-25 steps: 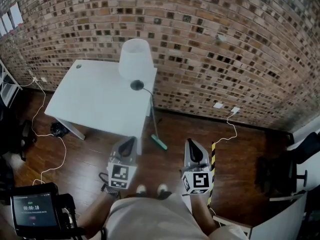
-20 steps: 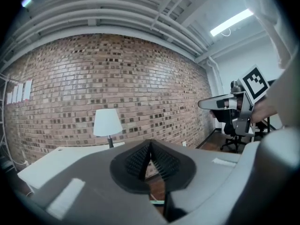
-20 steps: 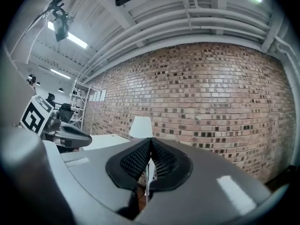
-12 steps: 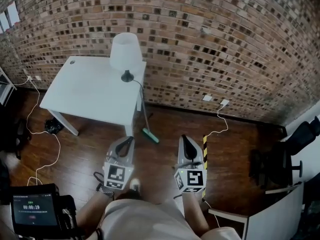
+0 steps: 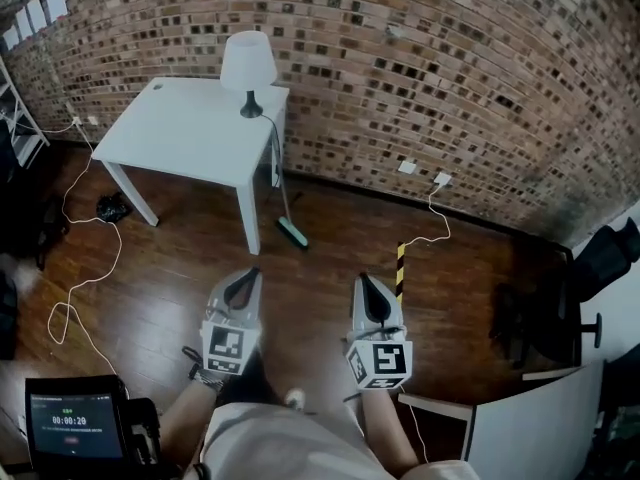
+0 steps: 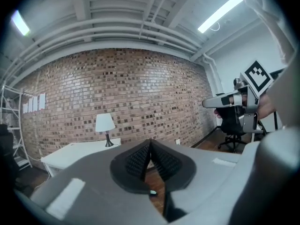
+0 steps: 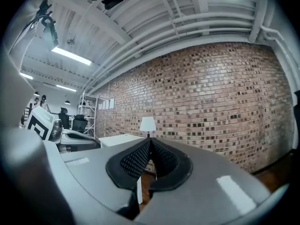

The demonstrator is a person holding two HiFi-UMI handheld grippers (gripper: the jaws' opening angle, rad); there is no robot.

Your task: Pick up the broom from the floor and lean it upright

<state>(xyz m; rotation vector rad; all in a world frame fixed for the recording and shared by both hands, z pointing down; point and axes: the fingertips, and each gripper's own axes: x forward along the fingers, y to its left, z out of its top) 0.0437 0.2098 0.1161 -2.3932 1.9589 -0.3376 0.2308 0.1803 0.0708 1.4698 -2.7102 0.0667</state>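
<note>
The broom (image 5: 283, 193) stands upright against the near right corner of the white table (image 5: 180, 133), with its green head (image 5: 292, 233) on the wooden floor. My left gripper (image 5: 243, 288) and right gripper (image 5: 370, 293) hover side by side well short of it, both shut with nothing between the jaws. In the left gripper view the left gripper (image 6: 150, 144) has its pads meeting, and the right gripper (image 6: 234, 100) shows at the right. In the right gripper view the right gripper (image 7: 150, 142) points level at the brick wall with its jaws together.
A white lamp (image 5: 247, 63) stands on the table by the brick wall (image 5: 450, 78). White cables (image 5: 95, 268) trail over the floor at the left. A yellow-black striped strip (image 5: 400, 266), a black office chair (image 5: 555, 313), a white panel (image 5: 540, 423) and a timer screen (image 5: 75, 423) surround me.
Both grippers, still shut, have drawn back from the table and broom, which now lie farther up the head view. More floor shows between the grippers and the broom.
</note>
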